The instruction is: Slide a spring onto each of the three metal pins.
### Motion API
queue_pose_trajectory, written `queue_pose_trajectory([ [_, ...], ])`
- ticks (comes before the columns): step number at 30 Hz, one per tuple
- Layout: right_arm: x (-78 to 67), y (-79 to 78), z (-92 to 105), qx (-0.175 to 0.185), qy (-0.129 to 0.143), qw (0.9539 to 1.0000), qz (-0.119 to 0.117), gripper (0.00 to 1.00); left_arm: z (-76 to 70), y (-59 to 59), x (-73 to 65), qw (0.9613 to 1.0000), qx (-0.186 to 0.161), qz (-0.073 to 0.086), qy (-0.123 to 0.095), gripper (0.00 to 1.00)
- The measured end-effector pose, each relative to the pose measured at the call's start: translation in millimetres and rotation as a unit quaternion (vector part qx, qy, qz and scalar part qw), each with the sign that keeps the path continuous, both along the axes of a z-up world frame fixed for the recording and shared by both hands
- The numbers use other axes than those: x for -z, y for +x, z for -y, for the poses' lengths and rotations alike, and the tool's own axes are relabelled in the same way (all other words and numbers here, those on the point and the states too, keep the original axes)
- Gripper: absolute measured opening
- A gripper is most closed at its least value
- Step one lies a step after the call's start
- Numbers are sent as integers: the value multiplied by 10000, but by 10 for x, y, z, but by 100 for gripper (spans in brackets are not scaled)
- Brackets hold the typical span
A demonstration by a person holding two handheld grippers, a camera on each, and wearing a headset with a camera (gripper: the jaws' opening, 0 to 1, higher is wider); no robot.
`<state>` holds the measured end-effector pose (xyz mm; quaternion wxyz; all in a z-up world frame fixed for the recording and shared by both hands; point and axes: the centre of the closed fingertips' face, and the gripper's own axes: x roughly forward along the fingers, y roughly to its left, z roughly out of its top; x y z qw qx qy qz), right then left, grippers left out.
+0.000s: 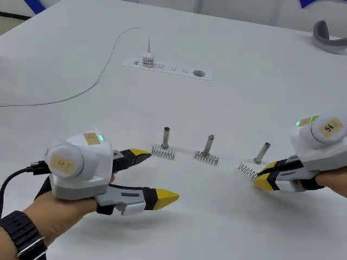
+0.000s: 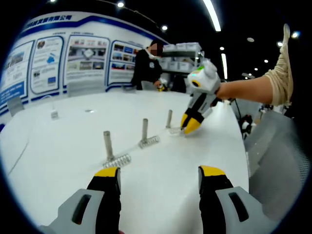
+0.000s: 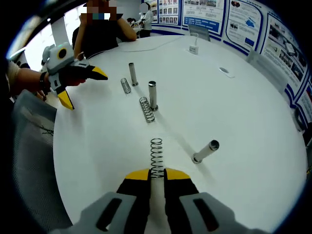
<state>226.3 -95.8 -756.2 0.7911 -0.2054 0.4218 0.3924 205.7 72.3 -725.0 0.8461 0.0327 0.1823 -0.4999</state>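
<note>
Your right gripper (image 3: 156, 174) is pinched shut on the end of a spring (image 3: 156, 152) lying on the table (image 3: 243, 112) beside the nearest pin (image 3: 205, 151) — your left gripper (image 2: 158, 176) hangs wide open, empty, near the far pin (image 2: 107, 145) — the middle pin (image 2: 145, 129) stands between.

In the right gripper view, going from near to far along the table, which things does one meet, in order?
right gripper → nearest spring, its end between the gripper's tips → middle spring → far spring → white plug. The pins are left out: each stands level with its spring.
</note>
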Motion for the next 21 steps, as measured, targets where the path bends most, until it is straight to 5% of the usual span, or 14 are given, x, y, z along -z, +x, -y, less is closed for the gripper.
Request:
queue_pose_trajectory([
  [10, -65, -148, -276, -609, 69, 9981, -62, 11, 159, -55, 15, 9995, 299, 23, -8, 55],
  [21, -241, -318, -600, -1428, 182, 9896, -33, 11, 311, -91, 4, 9985, 544, 93, 34, 48],
])
